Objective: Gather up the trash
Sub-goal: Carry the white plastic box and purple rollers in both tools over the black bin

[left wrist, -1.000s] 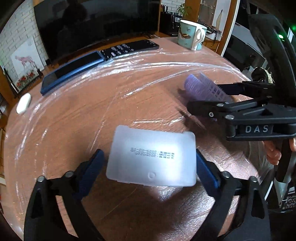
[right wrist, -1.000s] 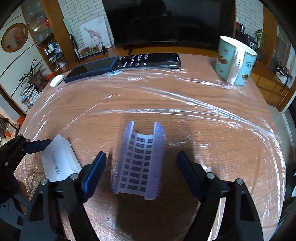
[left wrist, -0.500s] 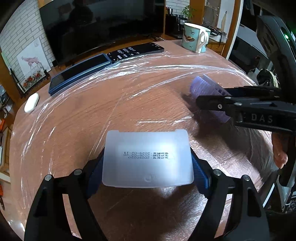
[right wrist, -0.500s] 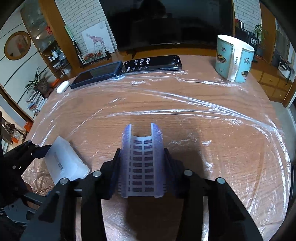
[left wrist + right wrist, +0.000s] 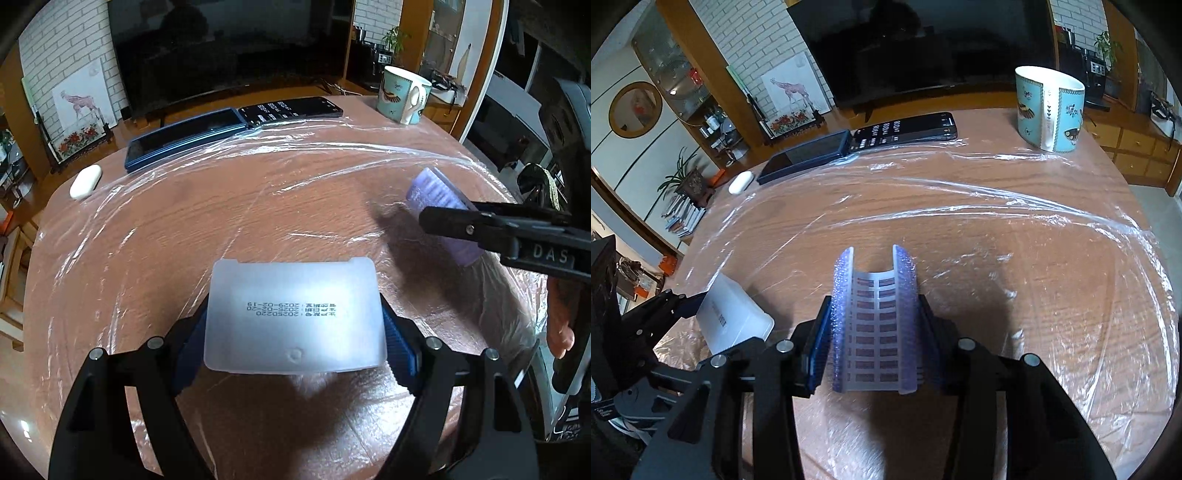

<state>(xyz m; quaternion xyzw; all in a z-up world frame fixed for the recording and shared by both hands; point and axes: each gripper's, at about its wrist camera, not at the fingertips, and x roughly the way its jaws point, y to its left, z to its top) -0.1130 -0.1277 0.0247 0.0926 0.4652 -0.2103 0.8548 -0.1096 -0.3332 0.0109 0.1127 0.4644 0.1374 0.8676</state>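
In the left wrist view, the left gripper (image 5: 293, 332) is clamped on a frosted white plastic box (image 5: 294, 314), its blue pads pressing the box's two short sides at about 6 o'clock in the picture; the box's flat printed face is turned up toward the camera, above the wooden table (image 5: 221, 221), which is covered with crinkled clear plastic film (image 5: 332, 162). At 3 o'clock the right gripper (image 5: 454, 229) comes in from the edge, closed on a purple curved plastic piece (image 5: 439, 199) that sticks out past its black fingers, and part of a person's hand (image 5: 559, 328) shows below it. Toward 12 o'clock lie a blue phone (image 5: 184, 140) and a black phone (image 5: 291, 108) end to end, with a patterned mug (image 5: 402, 95) at 1 o'clock and a small white case (image 5: 85, 181) at 10 o'clock. In the right wrist view, the right gripper (image 5: 875, 339) squeezes the purple curved plastic piece (image 5: 875, 321) from both sides, low in the centre at 6 o'clock, its slotted trough running away from the camera. At 8 o'clock the left gripper (image 5: 713, 314) holds the frosted white plastic box (image 5: 733, 319), near the purple piece but apart from it. The mug (image 5: 1049, 109) stands at 1 o'clock, the two phones lie at 11 to 12 o'clock, and the white case (image 5: 740, 182) sits at 10 o'clock.
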